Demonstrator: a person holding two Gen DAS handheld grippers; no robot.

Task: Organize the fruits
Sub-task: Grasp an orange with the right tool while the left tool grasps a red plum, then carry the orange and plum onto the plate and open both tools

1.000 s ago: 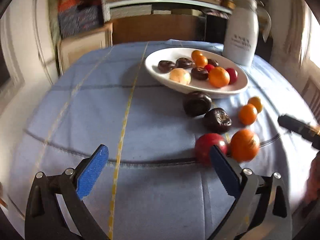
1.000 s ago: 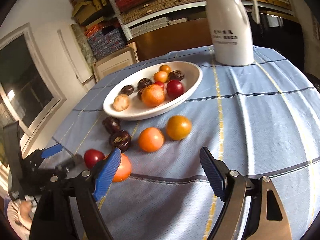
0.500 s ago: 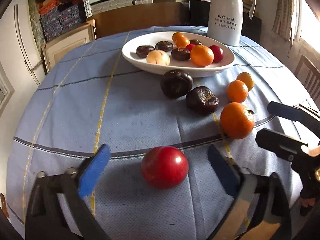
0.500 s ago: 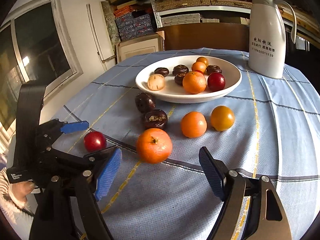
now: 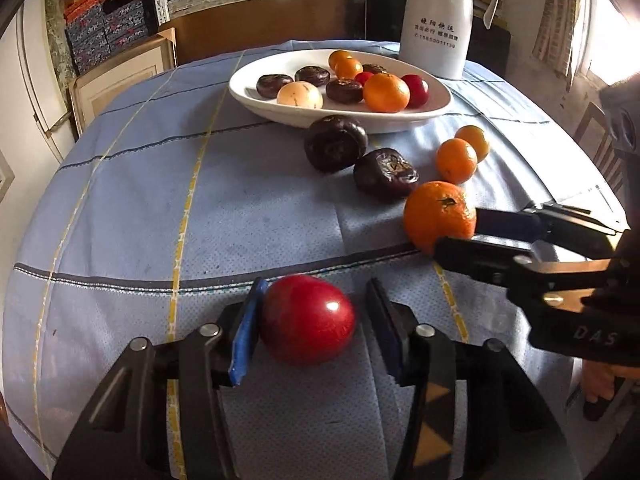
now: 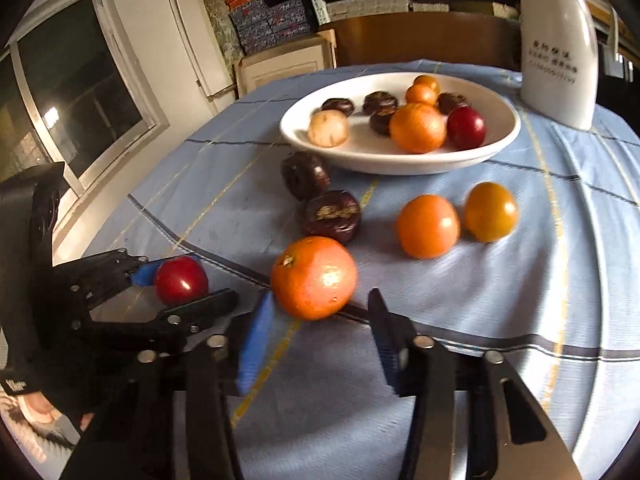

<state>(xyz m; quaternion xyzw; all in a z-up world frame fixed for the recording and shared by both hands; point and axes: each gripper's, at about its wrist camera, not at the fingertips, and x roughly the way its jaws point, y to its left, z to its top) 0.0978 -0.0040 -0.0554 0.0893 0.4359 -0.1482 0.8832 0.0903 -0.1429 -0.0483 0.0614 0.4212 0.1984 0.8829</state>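
A red fruit (image 5: 308,320) lies on the blue cloth between the jaws of my left gripper (image 5: 316,284). The jaws are closing: the left blue pad touches the fruit and a thin gap shows at the right pad. A big orange (image 6: 314,276) sits at the fingertips of my right gripper (image 6: 320,298), whose jaws are also closing, with small gaps on both sides. Seen from the left wrist, those fingers reach the orange (image 5: 438,212) from the right. The white plate (image 5: 400,122) at the back holds several fruits.
Two dark fruits (image 5: 335,142) (image 5: 385,174) and two small oranges (image 5: 456,160) (image 5: 474,142) lie loose in front of the plate. A white thermos jug (image 5: 436,20) stands behind it. The two grippers sit close together near the table's front edge.
Both grippers' jaws have narrowed from wide open. The left one moved in around the red fruit, and the right one advanced until the big orange sat between its fingertips.
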